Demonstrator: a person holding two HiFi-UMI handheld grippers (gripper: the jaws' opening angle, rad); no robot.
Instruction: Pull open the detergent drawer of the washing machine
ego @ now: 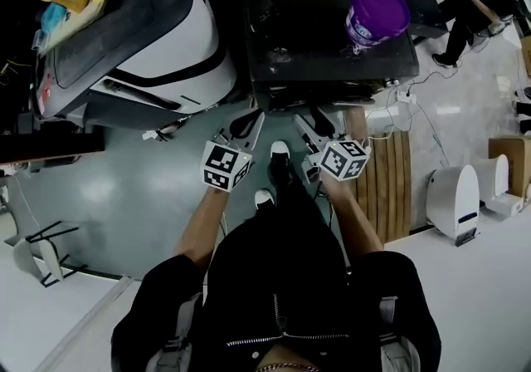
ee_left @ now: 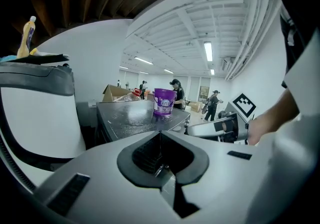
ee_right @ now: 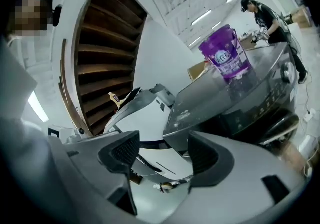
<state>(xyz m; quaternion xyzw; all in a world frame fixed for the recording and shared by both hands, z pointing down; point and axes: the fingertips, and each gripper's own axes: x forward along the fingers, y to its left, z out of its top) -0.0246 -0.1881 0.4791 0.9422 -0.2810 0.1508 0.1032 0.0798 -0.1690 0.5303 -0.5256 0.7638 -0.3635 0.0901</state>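
Far left, the white appliance (ego: 158, 38) sits out of this one. Next along, the left tongs (ego: 247, 124) hang in front of the person, pads pressed together with nothing between them, as the left gripper view (ee_left: 160, 154) makes plain. The right tongs (ego: 313, 124) are beside them, spread and empty (ee_right: 163, 154), short of the dark washing machine (ego: 307, 22). The purple tub (ego: 377, 15) stands on its lid.

This looks like the approach, with no contact yet. The detergent drawer should sit in that machine's front panel (ee_right: 260, 103), but I can't pick out its face. Nothing juts from the front edge, so I'd call it shut.

The next move calls for bringing the spread right tongs level to the panel's upper strip, finding the drawer's lip, nipping it, then pulling straight back.

The head view sees only the lid from above. The right gripper view alone shows the panel face and its dial (ee_right: 287, 72).
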